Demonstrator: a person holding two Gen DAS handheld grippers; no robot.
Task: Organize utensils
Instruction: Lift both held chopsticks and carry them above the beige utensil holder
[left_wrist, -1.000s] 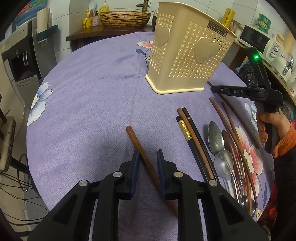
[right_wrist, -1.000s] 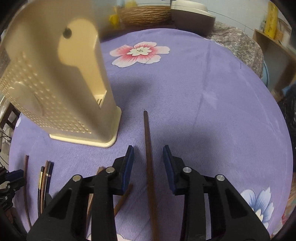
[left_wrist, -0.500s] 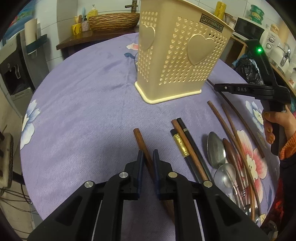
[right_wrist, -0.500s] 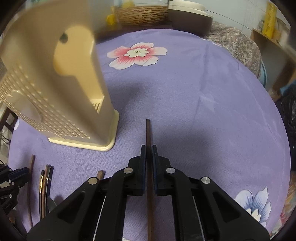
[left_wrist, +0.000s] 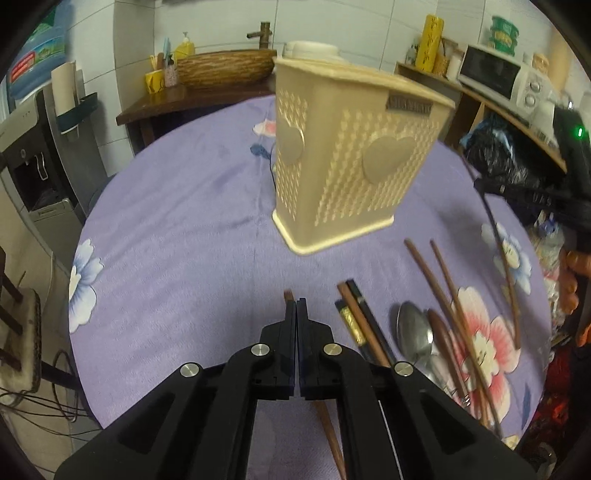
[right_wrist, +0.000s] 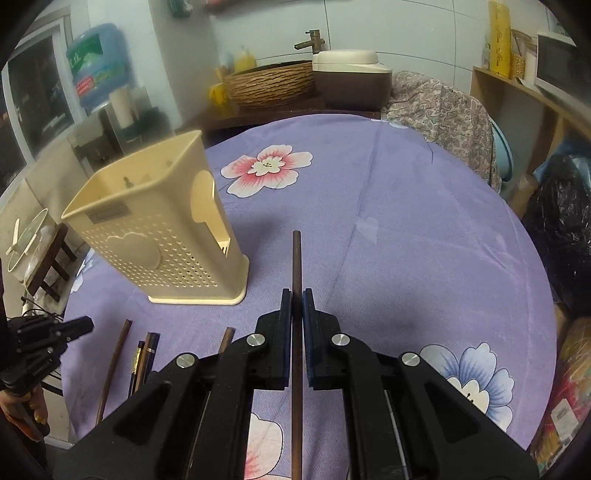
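Note:
My left gripper (left_wrist: 296, 306) is shut on a brown wooden chopstick (left_wrist: 288, 296); its tip pokes out ahead of the fingers and its tail runs back under them. My right gripper (right_wrist: 296, 295) is shut on a thin dark chopstick (right_wrist: 296, 254) that points straight ahead. The beige perforated utensil holder (left_wrist: 351, 177) stands upright on the purple cloth, ahead of the left gripper and front-left of the right one (right_wrist: 155, 240). Loose chopsticks (left_wrist: 360, 321) and metal spoons (left_wrist: 413, 332) lie to the left gripper's right.
A purple flowered tablecloth (right_wrist: 406, 221) covers the round table. Behind it a dark counter carries a woven basin (right_wrist: 269, 83) and a rice cooker (right_wrist: 351, 81). A black bag (right_wrist: 565, 236) sits right of the table, a water dispenser (left_wrist: 40, 158) left.
Both grippers have gone from open to shut, each on its chopstick. Both views now sit higher over the cloth, and the holder has shifted in frame.

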